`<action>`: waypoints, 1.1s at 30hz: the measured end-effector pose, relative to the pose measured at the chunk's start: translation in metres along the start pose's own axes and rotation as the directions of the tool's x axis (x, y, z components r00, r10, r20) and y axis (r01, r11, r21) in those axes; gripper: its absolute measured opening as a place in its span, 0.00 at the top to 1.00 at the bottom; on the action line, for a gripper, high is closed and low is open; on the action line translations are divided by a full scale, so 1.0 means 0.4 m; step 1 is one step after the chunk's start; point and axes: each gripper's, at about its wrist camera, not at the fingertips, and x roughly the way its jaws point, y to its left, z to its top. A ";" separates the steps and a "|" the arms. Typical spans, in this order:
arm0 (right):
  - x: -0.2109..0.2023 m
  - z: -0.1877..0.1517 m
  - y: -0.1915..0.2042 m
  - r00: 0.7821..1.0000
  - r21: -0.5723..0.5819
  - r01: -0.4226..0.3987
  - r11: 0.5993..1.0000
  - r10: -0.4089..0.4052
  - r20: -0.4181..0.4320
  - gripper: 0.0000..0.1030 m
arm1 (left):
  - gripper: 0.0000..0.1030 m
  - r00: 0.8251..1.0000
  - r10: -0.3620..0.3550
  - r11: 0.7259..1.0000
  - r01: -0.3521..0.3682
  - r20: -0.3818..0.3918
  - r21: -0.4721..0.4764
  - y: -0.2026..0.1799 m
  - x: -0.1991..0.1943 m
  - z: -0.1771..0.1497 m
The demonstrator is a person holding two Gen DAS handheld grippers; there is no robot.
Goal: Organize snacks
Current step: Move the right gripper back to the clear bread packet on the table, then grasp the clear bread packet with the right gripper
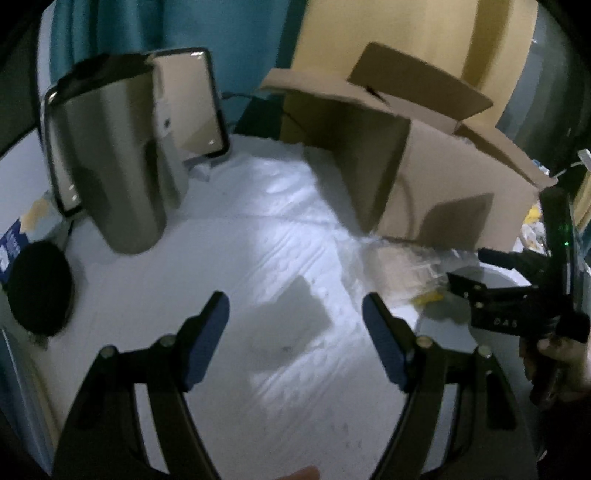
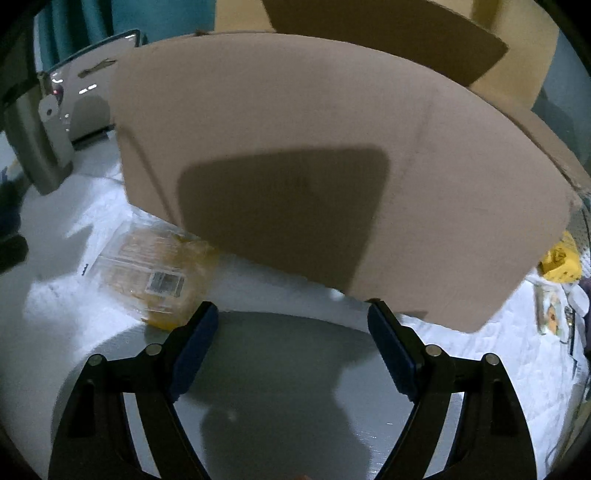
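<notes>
The left tool [image 1: 295, 332] stands wide apart and holds nothing, above the white-covered worktop [image 1: 229, 258]. Far to its left front is a grey kettle [image 1: 114, 162]. Ahead to its right stands the open cardboard box [image 1: 424, 173]. The clear snack packet [image 2: 147, 273] lies just left ahead of the right tool [image 2: 291, 343], touching the box foot. This tool is wide too, empty, over a round grey plate [image 2: 273, 369].

A white crinkly cover [image 1: 280, 229] lies over the table, a teal curtain [image 1: 122, 29] hangs behind it beside a yellow wall [image 1: 413, 33], and the room is dim, with a bright patch of light on the white cover.
</notes>
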 end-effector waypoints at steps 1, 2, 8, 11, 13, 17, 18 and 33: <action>-0.001 0.001 0.014 1.000 -0.010 -0.012 1.000 0.012 0.002 0.16 | 0.26 1.000 0.002 1.000 -0.002 -0.001 -0.006 0.006 -0.002 -0.006; -0.004 0.002 0.031 1.000 -0.023 -0.022 0.999 0.023 0.005 0.16 | 0.26 1.000 0.007 1.000 -0.007 -0.002 -0.015 0.015 -0.004 -0.014; -0.020 -0.004 0.140 0.988 -0.122 -0.149 0.981 0.151 0.010 0.16 | 0.26 0.999 0.033 0.999 -0.034 -0.026 -0.039 0.051 -0.001 -0.050; -0.036 0.013 0.177 0.978 -0.159 -0.201 0.966 0.206 0.015 0.16 | 0.26 0.999 0.036 0.998 -0.037 -0.024 -0.058 0.070 -0.008 -0.055; -0.044 0.026 0.189 0.971 -0.161 -0.232 0.959 0.238 0.014 0.16 | 0.26 0.999 0.044 0.997 -0.044 -0.010 -0.065 0.080 -0.018 -0.056; -0.047 0.064 0.193 0.963 -0.154 -0.265 0.952 0.270 0.016 0.16 | 0.26 0.999 0.049 0.996 -0.050 -0.004 -0.070 0.095 -0.021 -0.054; -0.040 0.072 0.201 0.963 -0.160 -0.263 0.952 0.268 0.013 0.16 | 0.26 0.999 0.049 0.996 -0.049 -0.004 -0.070 0.097 -0.020 -0.054; 0.055 0.095 0.313 0.973 -0.253 -0.227 0.941 0.227 -0.027 0.41 | 0.26 0.997 0.082 0.993 -0.082 -0.006 -0.079 0.129 -0.029 -0.075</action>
